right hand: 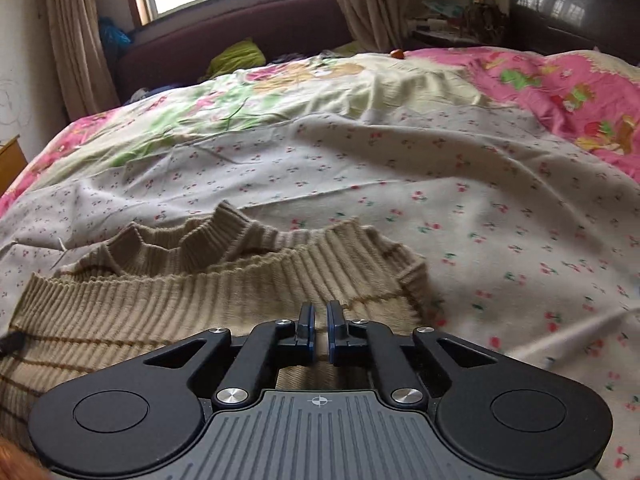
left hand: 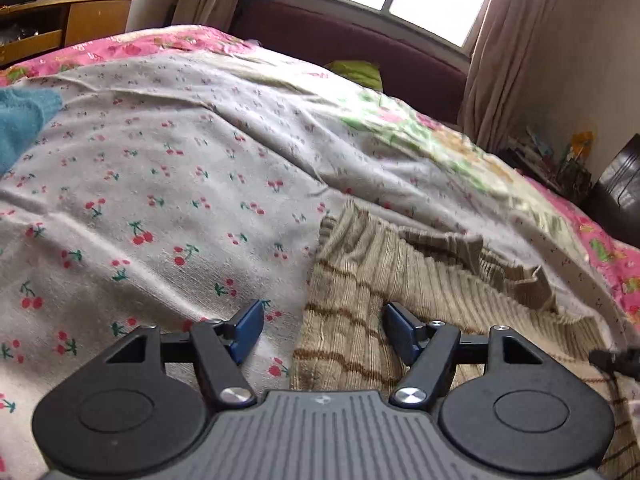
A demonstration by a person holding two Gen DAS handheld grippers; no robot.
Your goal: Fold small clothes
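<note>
A beige ribbed sweater (left hand: 420,280) with thin brown stripes lies flat on the cherry-print sheet (left hand: 160,184). Its collar points away from me. My left gripper (left hand: 324,332) is open and hovers low over the sweater's left edge. One blue pad (left hand: 250,330) is above the sheet, and the other pad (left hand: 400,334) is above the knit. In the right wrist view the sweater (right hand: 168,300) fills the lower left. My right gripper (right hand: 320,330) hangs over the sweater's right part near the folded sleeve. Its pads are almost together, with only a thin slit and nothing between them.
A blue cloth (left hand: 20,128) lies at the left edge of the bed. A pink floral quilt (right hand: 560,88) covers the far side, and a green cloth (right hand: 236,58) rests by the dark headboard (right hand: 240,28). A wooden cabinet (left hand: 80,20) and a cluttered nightstand (right hand: 460,24) flank the bed.
</note>
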